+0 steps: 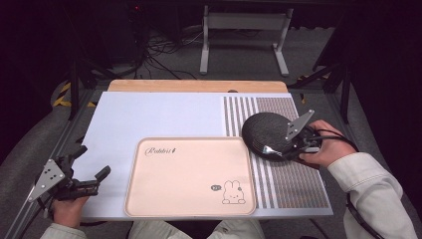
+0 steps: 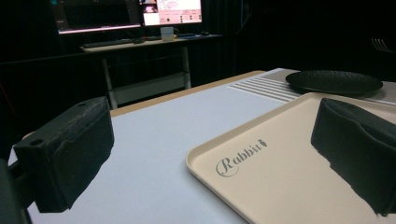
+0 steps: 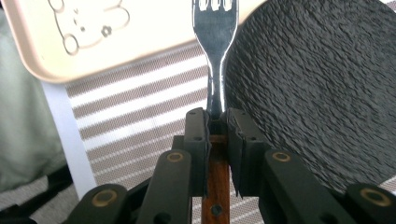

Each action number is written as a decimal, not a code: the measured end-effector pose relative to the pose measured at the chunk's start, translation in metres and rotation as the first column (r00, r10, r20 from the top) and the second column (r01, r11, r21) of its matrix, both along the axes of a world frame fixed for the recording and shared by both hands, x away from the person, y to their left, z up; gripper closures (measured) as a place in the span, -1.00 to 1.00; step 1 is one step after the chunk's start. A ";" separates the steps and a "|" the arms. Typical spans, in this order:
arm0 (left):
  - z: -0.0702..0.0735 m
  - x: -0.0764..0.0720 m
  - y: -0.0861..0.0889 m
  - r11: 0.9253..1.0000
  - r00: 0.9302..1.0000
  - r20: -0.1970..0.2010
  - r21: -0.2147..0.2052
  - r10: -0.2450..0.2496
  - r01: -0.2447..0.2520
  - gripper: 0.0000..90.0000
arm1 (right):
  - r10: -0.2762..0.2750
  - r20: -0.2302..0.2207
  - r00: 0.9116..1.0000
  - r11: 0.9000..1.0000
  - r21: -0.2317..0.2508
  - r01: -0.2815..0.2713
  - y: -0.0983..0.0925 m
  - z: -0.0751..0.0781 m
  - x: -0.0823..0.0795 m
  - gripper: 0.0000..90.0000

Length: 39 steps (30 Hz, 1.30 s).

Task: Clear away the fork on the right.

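Right gripper (image 3: 217, 116) is what I check first: its two black jaws are clamped narrow on a fork with a shiny metal neck and a reddish-brown wooden handle (image 3: 215, 70), the tines pointing away toward the corner of the tray. Beside the fork I see a round black plate with a rough, pebbled surface (image 3: 317, 93), resting on the brown-and-white striped woven mat (image 3: 135, 121). From the high view the right hand (image 1: 323, 149) comes in from the right edge in a pale sleeve, gripper (image 1: 286, 147) aimed left at the plate (image 1: 266, 133), its near rim glinting — the fork itself is too small to make out there.

Left gripper (image 1: 92, 167) sits off the table's front-left corner, held low in the left hand (image 1: 67, 209), jaws spread wide with nothing between them. Its own view looks across the smooth white tabletop (image 2: 163, 126) to the rounded-corner beige plastic tray (image 2: 280, 163) printed "Rabbit" in script; the tray carries a small rabbit drawing at its near right corner (image 1: 231, 191) and lies flat, centred at the front of the table, just left of the plate

The backdrop is dark — a desk with lit monitors (image 2: 170, 11) is dimly visible
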<state>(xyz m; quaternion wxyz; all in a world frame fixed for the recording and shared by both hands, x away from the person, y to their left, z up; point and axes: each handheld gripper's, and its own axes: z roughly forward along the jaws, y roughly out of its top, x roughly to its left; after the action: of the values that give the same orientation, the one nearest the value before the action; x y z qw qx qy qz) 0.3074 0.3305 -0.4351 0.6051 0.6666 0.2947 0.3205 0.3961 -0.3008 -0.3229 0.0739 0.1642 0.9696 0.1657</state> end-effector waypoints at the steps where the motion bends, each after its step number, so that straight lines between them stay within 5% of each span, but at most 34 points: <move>1: 0.000 0.000 0.000 1.000 1.000 -0.002 0.000 0.000 0.000 -1.00 | -0.011 0.009 1.000 1.000 -0.001 0.011 0.003 0.001 0.000 0.76; 21: 0.000 0.000 0.001 1.000 1.000 -0.001 -0.004 -0.001 0.001 -1.00 | -0.215 -0.012 0.976 0.976 0.034 0.216 0.047 0.006 -0.001 0.76; 26: 0.000 0.000 0.001 1.000 1.000 -0.001 -0.005 0.000 0.000 -1.00 | -0.288 -0.040 0.957 0.952 0.093 0.291 0.057 0.007 0.000 0.76; 31: 0.000 0.000 0.001 1.000 1.000 0.000 -0.004 -0.001 0.001 -1.00 | -0.370 -0.077 0.926 0.914 0.151 0.377 0.069 0.010 0.000 0.76; 35: 0.000 0.000 0.001 1.000 1.000 -0.001 -0.005 -0.002 0.002 -1.00 | -0.404 -0.088 0.911 0.898 0.154 0.413 0.076 0.010 0.000 0.76; 36: 0.000 0.000 0.001 1.000 1.000 -0.001 -0.004 -0.002 0.002 -1.00 | -0.417 -0.094 0.904 0.891 0.153 0.427 0.078 0.010 0.000 0.76; 37: 0.000 0.000 0.001 1.000 1.000 0.000 -0.002 -0.002 0.002 -1.00 | -0.456 -0.087 0.885 0.874 0.144 0.465 0.081 0.009 0.001 0.76; 38: 0.000 0.000 0.001 1.000 1.000 0.000 -0.002 -0.002 0.002 -1.00 | -0.456 -0.087 0.885 0.874 0.144 0.465 0.081 0.009 0.001 0.76; 39: 0.000 0.000 0.000 1.000 1.000 -0.001 -0.002 -0.003 0.003 -1.00 | -0.475 -0.088 0.876 0.864 0.145 0.483 0.082 0.009 0.001 0.76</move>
<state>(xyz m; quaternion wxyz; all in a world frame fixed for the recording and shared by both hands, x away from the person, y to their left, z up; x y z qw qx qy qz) 0.3074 0.3310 -0.4350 0.6060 0.6666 0.2945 0.3189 0.3968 -0.2186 -0.3143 0.0753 0.4091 0.8832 0.2166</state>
